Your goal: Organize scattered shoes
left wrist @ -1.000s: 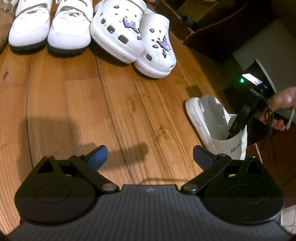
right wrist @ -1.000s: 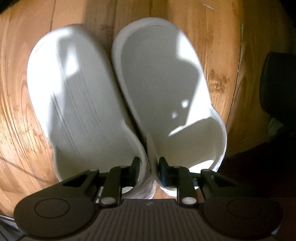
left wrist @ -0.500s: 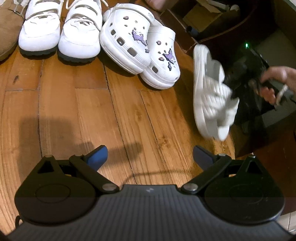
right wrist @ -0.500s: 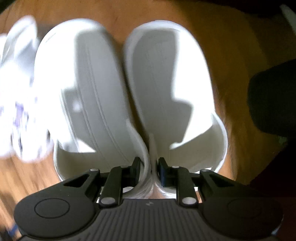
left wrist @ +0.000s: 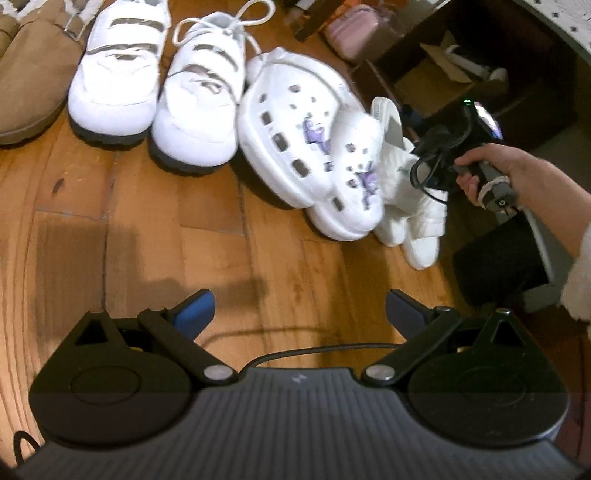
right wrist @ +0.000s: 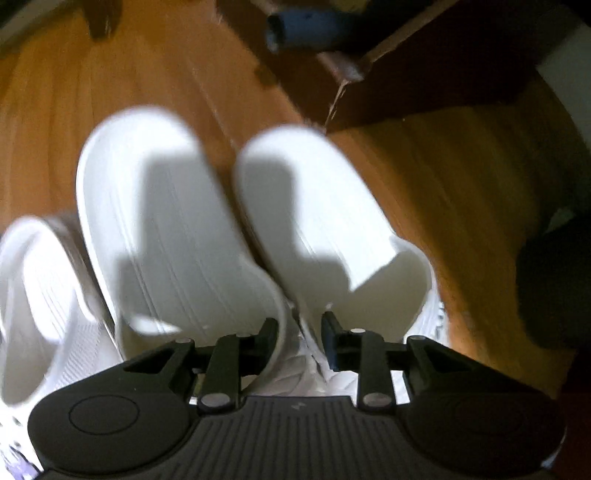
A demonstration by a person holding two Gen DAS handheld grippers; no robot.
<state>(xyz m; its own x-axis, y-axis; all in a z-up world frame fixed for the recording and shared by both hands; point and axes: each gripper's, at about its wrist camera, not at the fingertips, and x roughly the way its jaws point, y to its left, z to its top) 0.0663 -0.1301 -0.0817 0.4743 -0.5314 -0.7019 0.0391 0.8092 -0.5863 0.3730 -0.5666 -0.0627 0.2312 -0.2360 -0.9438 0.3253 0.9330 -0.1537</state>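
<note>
A pair of white slides (left wrist: 406,192) rests side by side right of two white clogs with purple charms (left wrist: 295,147), touching the nearer clog (right wrist: 37,295). My right gripper (right wrist: 299,332) points steeply down over the heel end. One finger is inside the left slide (right wrist: 166,221) and one inside the right slide (right wrist: 314,221). Their inner walls fill the gap between the jaws, which are opening. A hand (left wrist: 491,166) holds this gripper (left wrist: 424,166). My left gripper (left wrist: 297,308) hangs open over bare floor, holding nothing.
White strap sneakers (left wrist: 118,85) and a brown fur-lined shoe (left wrist: 29,81) line up left of the clogs. A cardboard box (left wrist: 436,74) and a pink case (left wrist: 354,33) stand behind. A dark object (left wrist: 498,258) sits at the right. Wooden floor (left wrist: 147,240) lies before the row.
The right gripper carried the white slides from the floor at the right, through the air, to beside the clogs. Its jaws now stand a little wider and the slides' toes have spread apart.
</note>
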